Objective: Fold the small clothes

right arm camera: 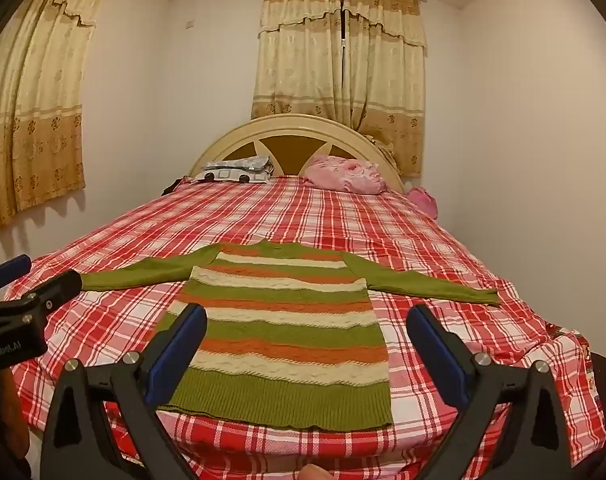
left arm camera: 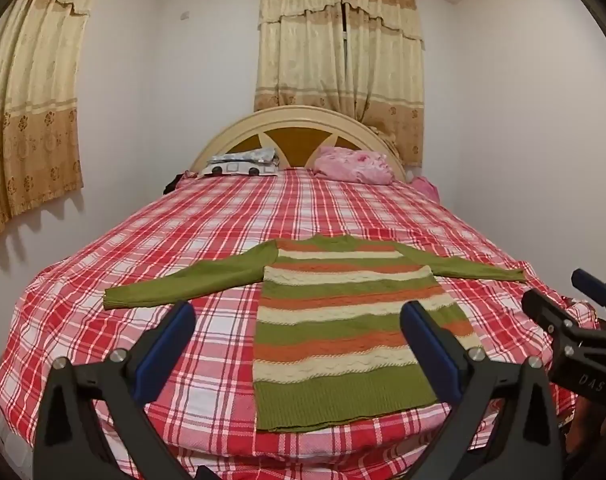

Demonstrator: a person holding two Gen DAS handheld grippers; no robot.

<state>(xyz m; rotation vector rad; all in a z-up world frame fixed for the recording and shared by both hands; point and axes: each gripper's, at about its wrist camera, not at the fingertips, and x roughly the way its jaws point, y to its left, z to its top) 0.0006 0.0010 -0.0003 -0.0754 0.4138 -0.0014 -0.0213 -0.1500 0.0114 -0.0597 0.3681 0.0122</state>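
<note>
a knitted sweater (left arm camera: 343, 336) lies flat and face up on the near half of a bed (left arm camera: 183, 232), hem toward the cameras, neckline toward the headboard, both long sleeves stretched straight out sideways. its body is banded in olive green, orange and cream, with wavy cable ridges running across the cream bands and a ribbed green hem; the sleeves are plain green rib. under it the bedspread is a woven red, pink and white plaid, smooth over most of the bed and bunched at the near right corner. the left gripper (left arm camera: 299, 320) hangs above the sweater's lower left part with its jaws spread wide and nothing between them, the black angular fingers faced with flat blue pads (left arm camera: 171, 340). the right gripper (right arm camera: 307, 322) sits just beside it, equally wide and empty, above the sweater's lower right part. at the far end, a cream arched headboard (left arm camera: 303, 118) with wood panels, a glossy pink pillow (left arm camera: 353, 164), and beige patterned curtains (left arm camera: 339, 44) in soft pleats.
</note>
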